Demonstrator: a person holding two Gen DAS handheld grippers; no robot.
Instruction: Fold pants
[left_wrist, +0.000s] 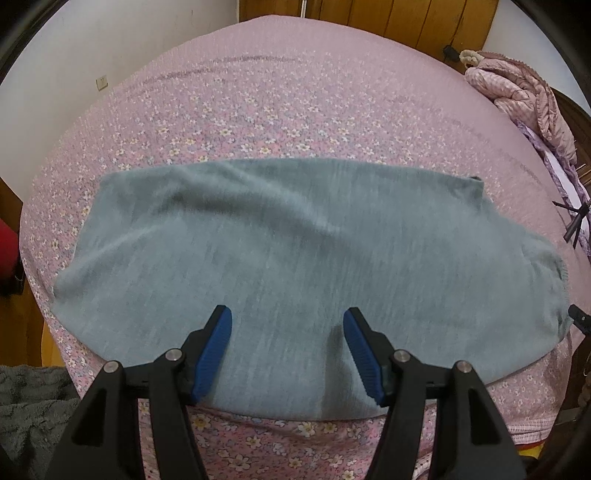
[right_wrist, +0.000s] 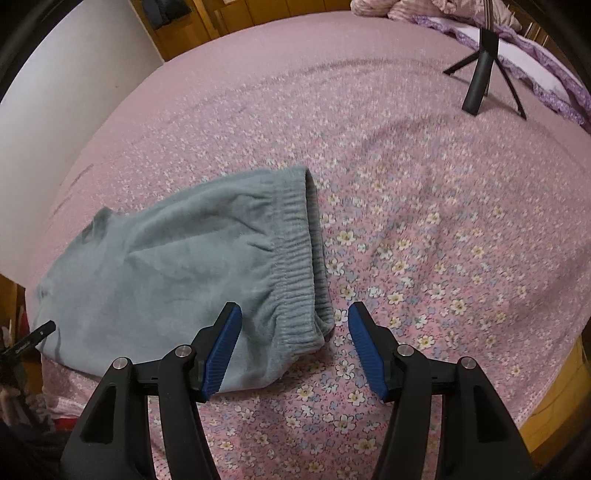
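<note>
Grey-green fleece pants (left_wrist: 295, 251) lie folded lengthwise across the pink flowered bedspread (left_wrist: 258, 110), close to the near edge. My left gripper (left_wrist: 287, 317) hovers over their middle, open, nothing between its blue pads. In the right wrist view the pants (right_wrist: 166, 266) end in a ribbed elastic waistband (right_wrist: 295, 258). My right gripper (right_wrist: 294, 317) is open above the waistband's near corner; the left pad is over the cloth, the right pad over bare bedspread (right_wrist: 424, 240). Whether the pads touch the fabric I cannot tell.
A pink quilted jacket (left_wrist: 517, 88) is heaped at the far right of the bed. A small black tripod (right_wrist: 484, 77) stands on the bed's far right. A dark fuzzy cloth (left_wrist: 26, 402) hangs at the lower left. A white wall (left_wrist: 92, 48) and wooden furniture (left_wrist: 406, 18) border the bed.
</note>
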